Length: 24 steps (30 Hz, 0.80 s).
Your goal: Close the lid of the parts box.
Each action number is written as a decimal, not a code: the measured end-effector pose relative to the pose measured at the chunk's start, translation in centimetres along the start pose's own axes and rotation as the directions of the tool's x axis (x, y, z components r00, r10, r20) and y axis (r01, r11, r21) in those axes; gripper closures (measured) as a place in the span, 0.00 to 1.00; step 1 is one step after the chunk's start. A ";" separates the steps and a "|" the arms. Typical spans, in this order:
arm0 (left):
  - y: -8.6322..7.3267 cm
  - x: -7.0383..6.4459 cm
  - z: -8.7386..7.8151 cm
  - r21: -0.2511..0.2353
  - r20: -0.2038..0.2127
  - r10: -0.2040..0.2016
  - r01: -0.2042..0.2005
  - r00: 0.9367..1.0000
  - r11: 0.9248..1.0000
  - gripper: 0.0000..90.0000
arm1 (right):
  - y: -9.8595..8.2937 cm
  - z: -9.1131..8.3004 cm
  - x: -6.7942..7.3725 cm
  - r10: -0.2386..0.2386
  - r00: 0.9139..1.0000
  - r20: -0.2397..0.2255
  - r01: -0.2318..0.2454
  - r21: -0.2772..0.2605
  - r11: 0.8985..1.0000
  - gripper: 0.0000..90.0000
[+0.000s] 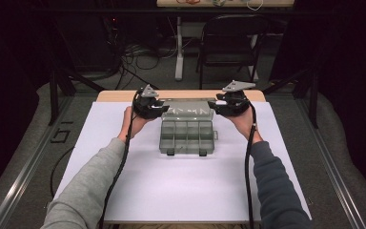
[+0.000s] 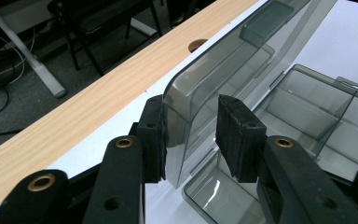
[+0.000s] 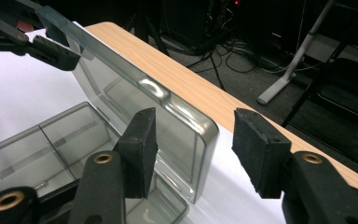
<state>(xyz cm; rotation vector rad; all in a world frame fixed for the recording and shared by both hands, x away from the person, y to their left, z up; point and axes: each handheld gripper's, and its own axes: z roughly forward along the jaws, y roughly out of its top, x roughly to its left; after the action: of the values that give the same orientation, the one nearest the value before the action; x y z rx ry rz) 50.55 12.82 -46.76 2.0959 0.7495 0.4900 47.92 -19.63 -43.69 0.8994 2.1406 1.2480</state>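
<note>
A: Why is one tool at each far corner of the compartment box [image 1: 187,135]?

B: The box sits mid-counter [image 1: 171,191] on the white sheet, and its clear lid [image 1: 189,110] stands raised. The left tool [image 2: 189,135] straddles the lid's left corner, jaws spread; one pad may touch.

A: And the right?

B: The right tool [image 3: 193,151] is spread around the right corner, seemingly to swing the lid evenly.

Open compartment box [image 1: 187,133]
Smoky clear plastic, divided tray flat on the white-covered counter, hinged lid [image 2: 223,70] raised upright at the far edge, two front latches.
</note>
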 end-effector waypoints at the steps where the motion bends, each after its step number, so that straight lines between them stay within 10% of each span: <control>1: 0.0 0.0 0.0 0.001 0.001 0.001 -0.001 1.000 1.000 0.70 | 0.2 0.1 0.1 0.001 1.000 -0.006 -0.001 0.005 1.000 0.56; 24: -0.6 -0.9 -0.6 0.008 0.010 0.029 -0.029 1.000 1.000 0.69 | -0.8 -0.1 1.3 -0.003 0.999 -0.054 0.005 0.035 0.999 0.64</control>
<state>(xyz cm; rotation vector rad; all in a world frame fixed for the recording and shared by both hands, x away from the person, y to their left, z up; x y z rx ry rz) 49.30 12.83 -46.98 2.1173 0.7174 0.4928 46.74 -19.03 -44.48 0.8845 2.2120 1.2497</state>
